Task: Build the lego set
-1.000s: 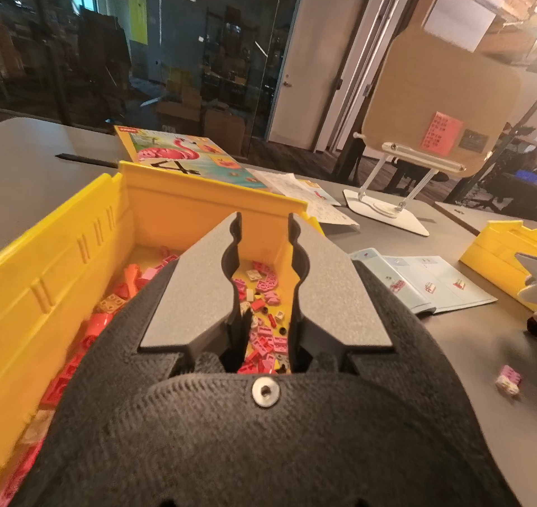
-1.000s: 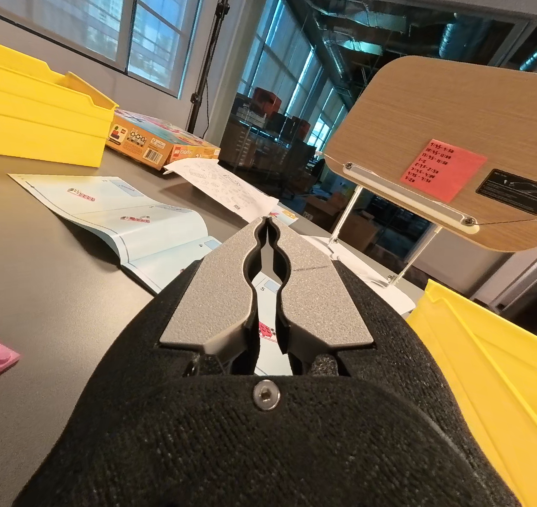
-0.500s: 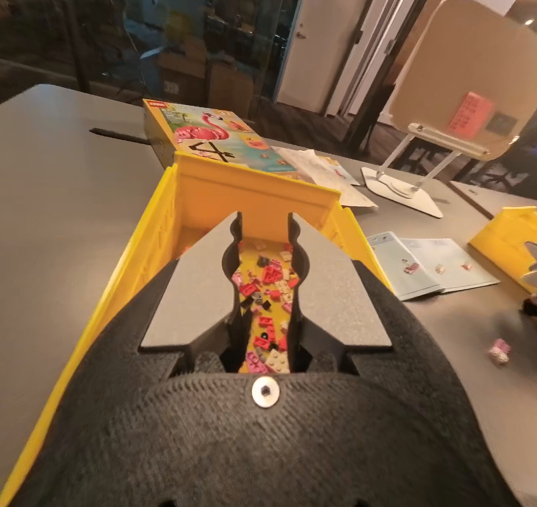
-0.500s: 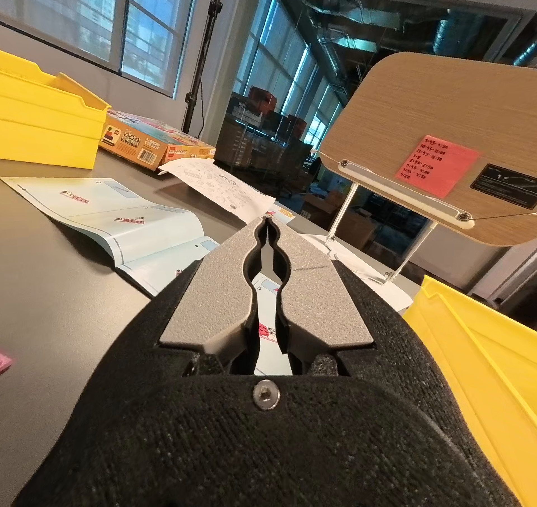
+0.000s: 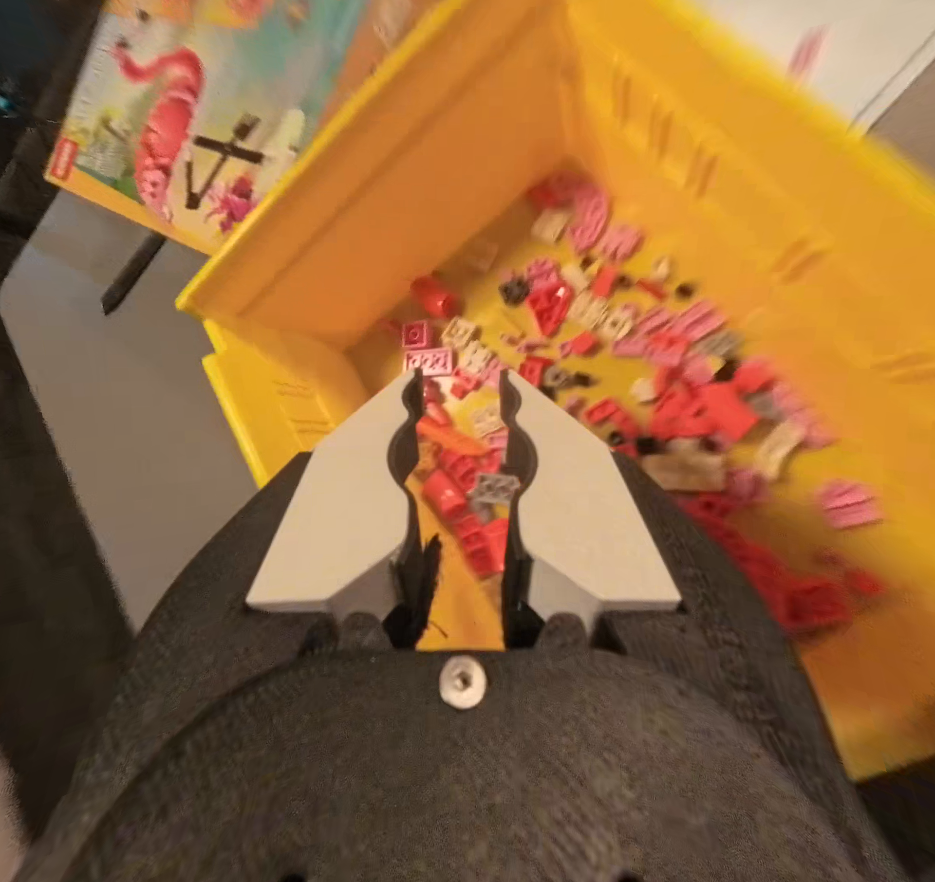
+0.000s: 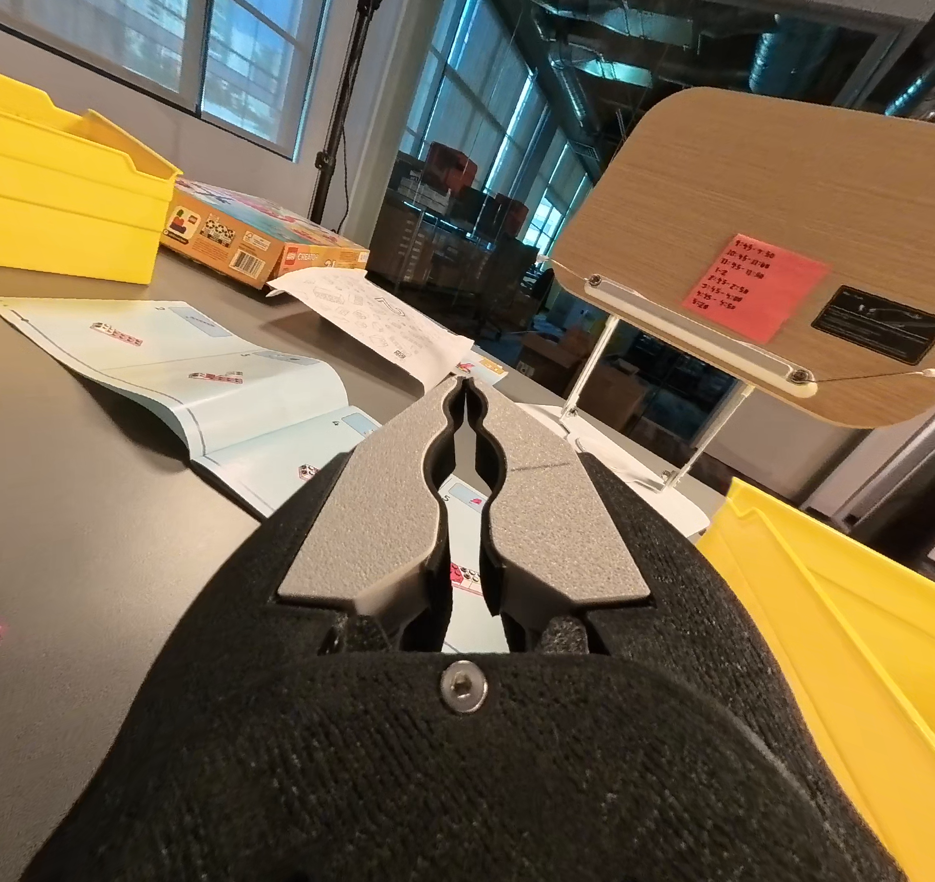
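My left gripper [image 5: 459,377] is open and empty. It hangs over a yellow bin [image 5: 435,160] and points down at its floor, where several loose red, pink, tan and grey bricks [image 5: 632,332] lie. A pink plate brick [image 5: 427,361] lies just past the fingertips. My right gripper [image 6: 464,380] is shut with nothing between its pads. It sits low over the dark table [image 6: 91,493], above an open pale-blue instruction booklet [image 6: 202,377].
A toy-set box with a flamingo picture [image 5: 167,114] lies beyond the bin; it also shows in the right wrist view [image 6: 263,246]. A white printed sheet [image 6: 374,321], a wooden-board stand [image 6: 759,230], yellow bins at left [image 6: 76,200] and right [image 6: 819,605]. My right fingertips sit around 45 cm from my left ones.
My left gripper has risen, tipped down and rolled over the bin, so the bricks now fill its blurred view. Its jaws stay open. The right gripper has barely moved and stays shut.
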A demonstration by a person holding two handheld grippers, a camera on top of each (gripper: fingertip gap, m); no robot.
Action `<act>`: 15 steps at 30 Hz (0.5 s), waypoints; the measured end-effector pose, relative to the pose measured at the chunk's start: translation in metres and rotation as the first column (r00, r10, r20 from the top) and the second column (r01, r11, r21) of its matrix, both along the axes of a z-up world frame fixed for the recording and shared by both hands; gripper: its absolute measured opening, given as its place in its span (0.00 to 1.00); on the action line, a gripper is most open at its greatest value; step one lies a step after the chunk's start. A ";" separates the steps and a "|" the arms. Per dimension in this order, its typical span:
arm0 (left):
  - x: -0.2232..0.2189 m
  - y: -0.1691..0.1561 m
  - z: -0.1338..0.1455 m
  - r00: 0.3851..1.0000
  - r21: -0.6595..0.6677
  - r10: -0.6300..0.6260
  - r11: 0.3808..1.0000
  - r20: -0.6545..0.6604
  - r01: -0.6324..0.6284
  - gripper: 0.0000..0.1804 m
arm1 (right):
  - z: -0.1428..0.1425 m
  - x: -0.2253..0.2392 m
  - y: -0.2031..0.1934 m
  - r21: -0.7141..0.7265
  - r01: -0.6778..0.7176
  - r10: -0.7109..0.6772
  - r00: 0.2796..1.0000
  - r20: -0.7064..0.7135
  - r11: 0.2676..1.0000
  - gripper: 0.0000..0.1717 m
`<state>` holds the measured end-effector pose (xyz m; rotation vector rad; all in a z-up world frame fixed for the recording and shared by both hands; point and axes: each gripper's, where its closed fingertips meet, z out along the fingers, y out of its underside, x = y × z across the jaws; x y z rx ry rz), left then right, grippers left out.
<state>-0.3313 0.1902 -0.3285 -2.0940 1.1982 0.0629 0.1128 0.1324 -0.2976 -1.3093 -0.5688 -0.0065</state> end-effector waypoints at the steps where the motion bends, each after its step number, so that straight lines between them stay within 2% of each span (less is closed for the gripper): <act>1: -0.002 0.006 -0.007 0.996 -0.036 -0.031 0.999 -0.082 0.028 0.16 | 0.000 0.000 0.000 0.000 0.001 -0.001 1.000 0.001 1.000 0.00; 3: 0.001 0.012 -0.021 0.981 -0.138 -0.109 0.987 -0.161 0.087 0.18 | 0.000 0.000 0.000 0.000 0.004 -0.004 1.000 0.001 1.000 0.00; 6: 0.005 0.016 -0.037 0.950 -0.263 -0.229 0.950 -0.213 0.170 0.18 | 0.000 0.001 0.000 0.000 0.006 -0.006 1.000 -0.002 1.000 0.00; 10: -0.010 0.022 -0.062 0.880 -0.363 -0.301 0.918 -0.369 0.162 0.15 | 0.000 0.000 0.000 -0.001 0.005 -0.005 1.000 0.003 1.000 0.00; 12: -0.014 0.020 -0.071 0.857 -0.415 -0.329 0.897 -0.397 0.153 0.15 | -0.001 0.000 0.000 -0.001 0.003 -0.003 1.000 0.006 1.000 0.00; 15: -0.012 0.021 -0.074 0.865 -0.448 -0.342 0.880 -0.367 0.158 0.15 | -0.001 -0.001 0.000 -0.003 0.001 -0.001 1.000 0.008 1.000 0.00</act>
